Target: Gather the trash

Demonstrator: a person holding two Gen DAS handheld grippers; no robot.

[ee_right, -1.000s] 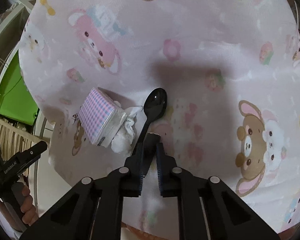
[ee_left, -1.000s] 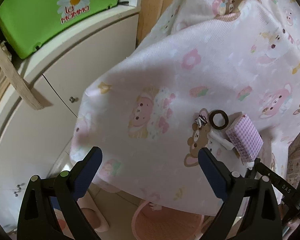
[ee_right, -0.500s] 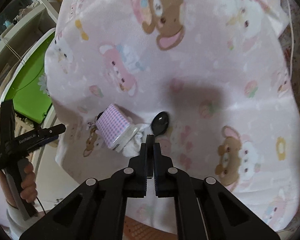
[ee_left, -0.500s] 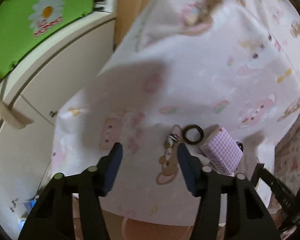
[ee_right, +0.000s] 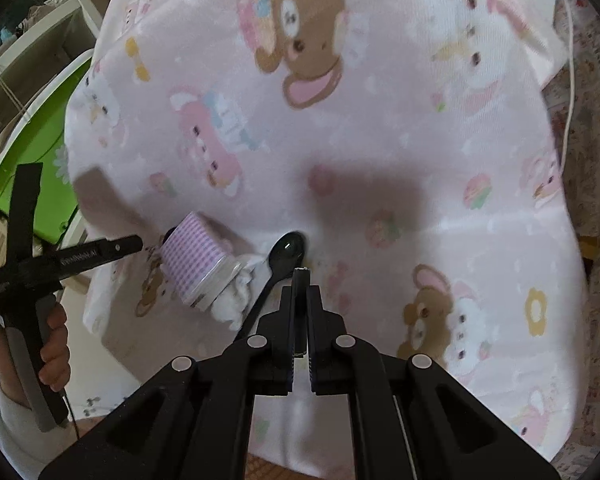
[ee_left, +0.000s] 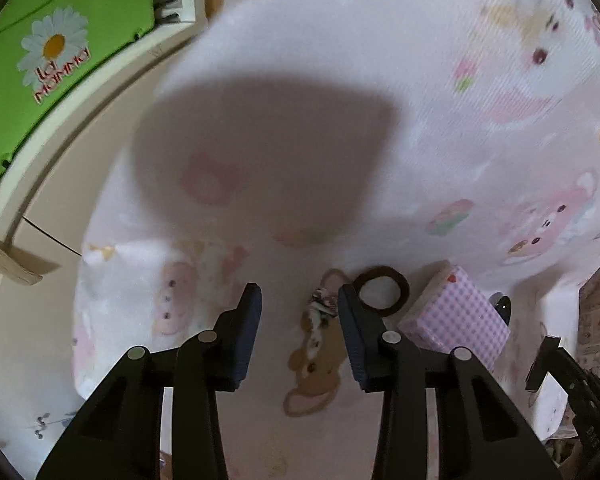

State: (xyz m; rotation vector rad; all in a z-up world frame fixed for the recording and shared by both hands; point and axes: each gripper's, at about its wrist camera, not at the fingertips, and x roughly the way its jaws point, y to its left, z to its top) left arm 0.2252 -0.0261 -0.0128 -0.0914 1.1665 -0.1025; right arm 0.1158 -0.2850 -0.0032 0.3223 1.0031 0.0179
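While the left claw (ee_left: pixel 300 316) gapes and the right claw (ee_right: pixel 301 280) is pinched together, a pink cartoon-print cloth (ee_right: pixel 380 128) covers the table beside a white cabinet (ee_left: pixel 60 168).

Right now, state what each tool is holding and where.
Left tool: open, holding nothing. Right tool: shut; whether it grips the black plastic spoon cannot be told.

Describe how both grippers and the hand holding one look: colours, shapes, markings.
Left gripper: black angular frame, dark blue pads, silver pivot pins, white lettering along its side. Right gripper: all black, same silver pins. Bare hand on a grey handle, white cuff, thin dark cable.
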